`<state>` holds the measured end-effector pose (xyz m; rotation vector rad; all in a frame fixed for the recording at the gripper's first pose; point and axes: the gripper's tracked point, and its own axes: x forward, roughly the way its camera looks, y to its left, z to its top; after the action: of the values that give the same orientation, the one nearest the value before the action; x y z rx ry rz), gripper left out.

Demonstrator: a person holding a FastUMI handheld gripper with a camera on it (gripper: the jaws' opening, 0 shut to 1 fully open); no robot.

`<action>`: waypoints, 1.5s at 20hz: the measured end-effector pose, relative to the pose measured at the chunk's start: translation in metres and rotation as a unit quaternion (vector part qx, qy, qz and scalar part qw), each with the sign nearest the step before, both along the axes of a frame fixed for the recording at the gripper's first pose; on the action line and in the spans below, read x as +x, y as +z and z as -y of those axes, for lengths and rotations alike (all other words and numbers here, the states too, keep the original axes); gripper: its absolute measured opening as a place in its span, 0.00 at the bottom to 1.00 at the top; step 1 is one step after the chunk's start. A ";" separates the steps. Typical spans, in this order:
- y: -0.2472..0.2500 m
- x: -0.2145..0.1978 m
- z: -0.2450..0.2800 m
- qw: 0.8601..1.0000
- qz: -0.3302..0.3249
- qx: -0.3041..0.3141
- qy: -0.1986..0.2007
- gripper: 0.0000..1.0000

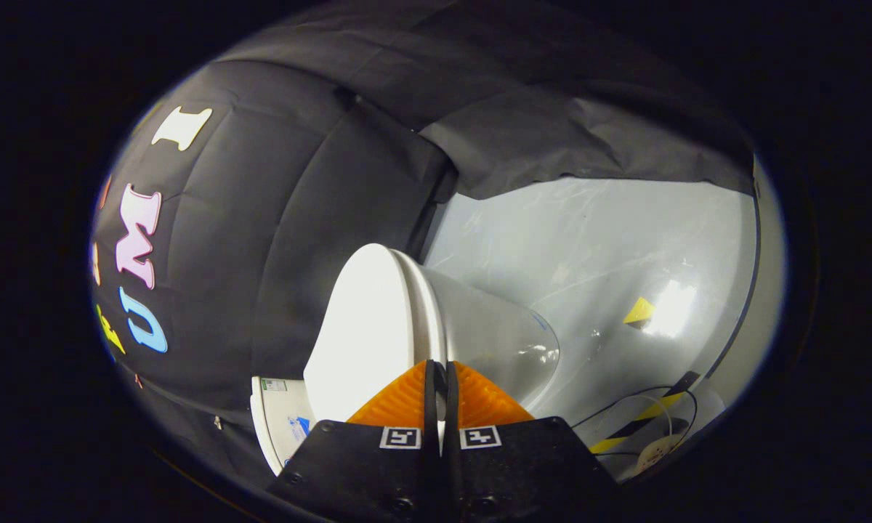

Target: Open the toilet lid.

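Gripper (438, 374) fingers closed together, just before toilet lid (367, 334); lid seemingly down on toilet bowl (494, 334).

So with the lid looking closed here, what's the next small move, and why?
Probably part the fingers and ease toward the lid's edge. The gripper is shut on nothing, fingers pressed together just short of the lid, which still lies flat against the toilet bowl.

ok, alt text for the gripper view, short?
The gripper has its jaws closed together right at the edge of the white plastic toilet lid, which lies down on the bowl. Glossy grey floor and striped tape lie beyond.
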<state>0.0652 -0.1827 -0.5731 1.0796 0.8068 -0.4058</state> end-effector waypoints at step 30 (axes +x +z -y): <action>0.347 0.081 -0.248 0.881 0.246 -0.331 0.230 0.05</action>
<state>0.1462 0.0653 -0.2263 0.2938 0.3872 0.0200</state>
